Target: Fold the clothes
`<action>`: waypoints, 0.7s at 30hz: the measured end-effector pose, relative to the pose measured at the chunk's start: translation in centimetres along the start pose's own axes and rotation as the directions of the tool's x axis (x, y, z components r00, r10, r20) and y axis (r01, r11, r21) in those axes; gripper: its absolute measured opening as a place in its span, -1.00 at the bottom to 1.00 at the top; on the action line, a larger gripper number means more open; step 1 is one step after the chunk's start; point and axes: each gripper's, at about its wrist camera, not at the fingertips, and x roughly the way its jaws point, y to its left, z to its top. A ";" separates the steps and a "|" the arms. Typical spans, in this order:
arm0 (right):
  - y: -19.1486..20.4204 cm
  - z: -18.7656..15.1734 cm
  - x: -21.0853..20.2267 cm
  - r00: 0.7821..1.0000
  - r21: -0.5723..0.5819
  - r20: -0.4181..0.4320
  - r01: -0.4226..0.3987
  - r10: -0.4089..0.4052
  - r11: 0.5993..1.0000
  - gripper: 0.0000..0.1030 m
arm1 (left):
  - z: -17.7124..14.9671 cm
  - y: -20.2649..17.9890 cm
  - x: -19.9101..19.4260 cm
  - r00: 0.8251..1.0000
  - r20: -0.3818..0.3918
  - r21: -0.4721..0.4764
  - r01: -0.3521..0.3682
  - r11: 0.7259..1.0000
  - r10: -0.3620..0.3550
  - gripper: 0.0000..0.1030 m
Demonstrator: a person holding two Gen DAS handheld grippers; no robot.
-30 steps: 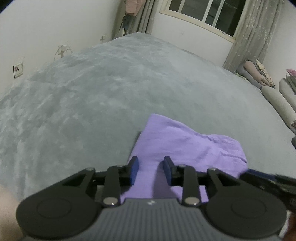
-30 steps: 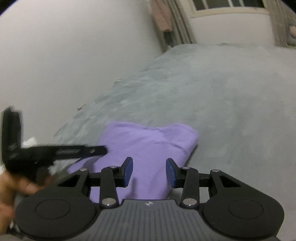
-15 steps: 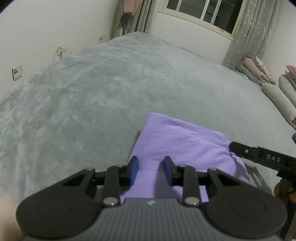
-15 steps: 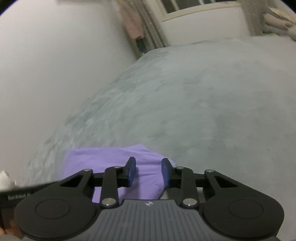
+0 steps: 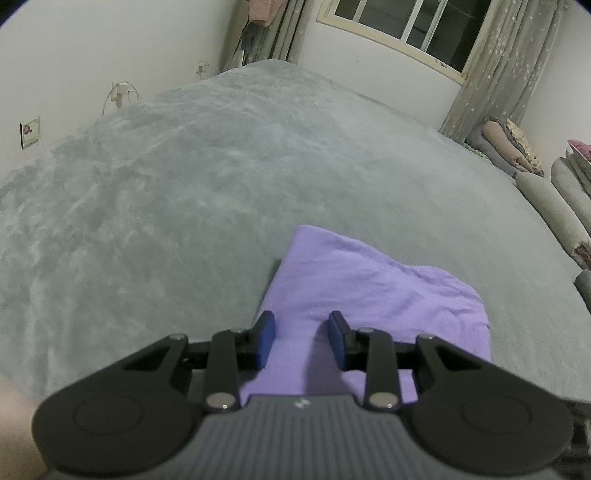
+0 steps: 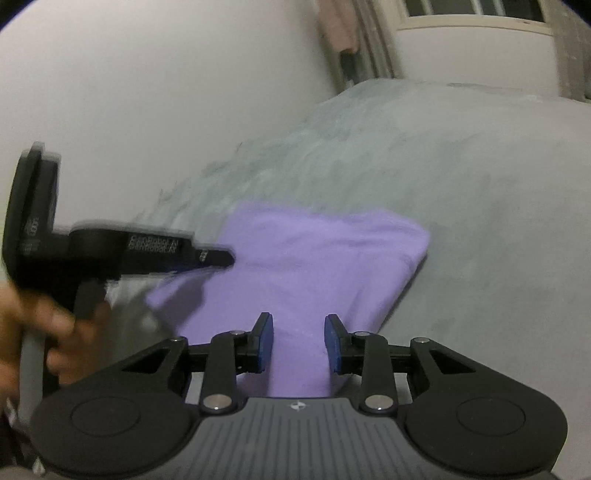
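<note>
A folded purple garment [image 5: 373, 291] lies on the grey bed cover [image 5: 184, 192], close in front of both grippers. My left gripper [image 5: 301, 338] hovers over its near left part, open, with nothing between the blue pads. My right gripper [image 6: 298, 341] is open too, above the garment [image 6: 314, 266] near its right side. In the right wrist view the left gripper [image 6: 218, 258] shows from the side, blurred, held by a hand [image 6: 40, 332], its tip over the garment's left edge.
The grey bed cover [image 6: 461, 177] spreads far ahead and to both sides. Rolled bedding and pillows [image 5: 546, 195] line the right edge. White walls, a wall socket [image 5: 30, 131], a curtain [image 5: 506, 62] and a window [image 5: 402, 22] stand behind the bed.
The right gripper has swung back toward the left, bringing the left gripper into its view again; it has left the left wrist view. The garment lies as before.
</note>
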 end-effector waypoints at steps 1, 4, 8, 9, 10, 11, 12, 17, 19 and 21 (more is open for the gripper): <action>0.2 -0.3 -0.1 1.000 -0.004 -0.005 0.004 -0.004 1.000 -0.42 | 0.0 0.1 0.0 1.000 0.000 -0.003 0.003 1.000 -0.003 -0.43; 0.4 -0.8 -0.7 1.000 0.022 -0.013 0.001 -0.001 1.000 -0.42 | -0.1 0.3 0.1 1.000 0.000 -0.011 0.010 1.000 -0.010 -0.43; 0.9 -1.3 -1.2 1.000 0.004 -0.021 0.016 -0.016 1.000 -0.42 | -0.2 0.2 0.3 1.000 0.004 0.000 0.004 1.000 -0.004 -0.43; 1.0 -1.5 -1.3 1.000 0.000 -0.020 0.019 -0.019 1.000 -0.42 | -0.3 0.0 0.3 1.000 0.006 0.011 -0.003 1.000 0.003 -0.43; 1.1 -1.6 -1.4 1.000 -0.004 -0.020 0.022 -0.022 1.000 -0.42 | -0.4 -0.1 0.4 1.000 0.007 0.021 -0.010 1.000 0.010 -0.43; 1.2 -1.7 -1.5 1.000 -0.004 -0.018 0.025 -0.025 1.000 -0.42 | -0.4 -0.2 0.4 1.000 0.008 0.025 -0.015 1.000 0.015 -0.42; 1.4 -1.8 -1.3 0.999 -0.004 -0.016 0.028 -0.028 1.000 -0.42 | -0.5 -0.2 0.4 1.000 0.008 0.027 -0.019 0.999 0.019 -0.42; 2.1 -2.5 -1.4 0.998 -0.015 -0.004 0.056 -0.056 0.998 -0.42 | -0.7 -0.7 0.4 0.999 0.011 0.058 -0.042 0.997 0.041 -0.42; 2.5 -2.7 -1.5 0.997 -0.024 -0.002 0.074 -0.074 0.997 -0.42 | -0.8 -1.0 0.4 0.999 0.014 0.076 -0.052 0.996 0.051 -0.42; 2.7 -3.0 -1.6 0.996 -0.028 0.002 0.089 -0.089 0.996 -0.42 | -0.9 -1.1 0.4 0.998 0.016 0.088 -0.056 0.995 0.055 -0.42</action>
